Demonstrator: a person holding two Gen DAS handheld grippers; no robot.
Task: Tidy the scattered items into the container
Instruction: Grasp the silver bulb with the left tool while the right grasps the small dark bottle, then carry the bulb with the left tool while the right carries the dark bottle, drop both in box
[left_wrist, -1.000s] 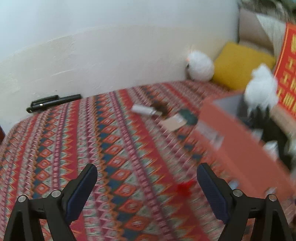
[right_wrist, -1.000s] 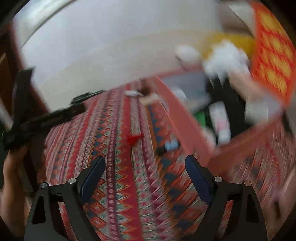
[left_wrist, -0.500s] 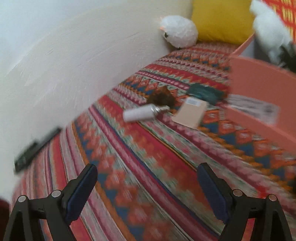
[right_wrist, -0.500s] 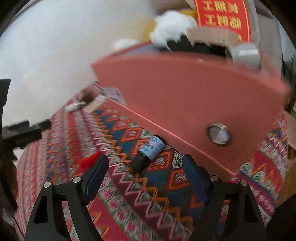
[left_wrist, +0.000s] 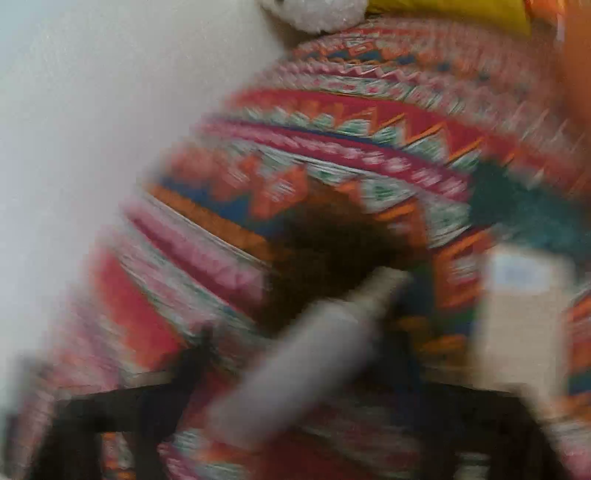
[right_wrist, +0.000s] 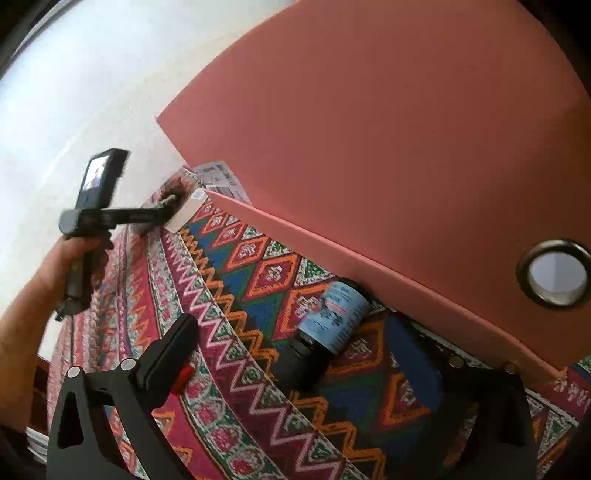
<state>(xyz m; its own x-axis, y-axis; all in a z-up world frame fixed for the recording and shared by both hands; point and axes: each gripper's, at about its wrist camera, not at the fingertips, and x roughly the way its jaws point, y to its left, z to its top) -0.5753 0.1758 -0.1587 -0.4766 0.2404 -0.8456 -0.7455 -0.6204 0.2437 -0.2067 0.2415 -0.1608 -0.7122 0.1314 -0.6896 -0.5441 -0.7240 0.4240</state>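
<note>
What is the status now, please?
Right gripper open around dark bottle beside pink box. Left gripper at white bottle, state unclear. Nothing in the way.

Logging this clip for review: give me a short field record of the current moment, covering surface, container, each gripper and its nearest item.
surface: patterned woven cloth
container: salmon-pink box, resting on the cloth
right gripper: open, straddling the dark bottle with blue label, which lies against the box
left gripper: heavily blurred, state unclear, at the white spray bottle
other loose items: beige card, dark brown clump
</note>
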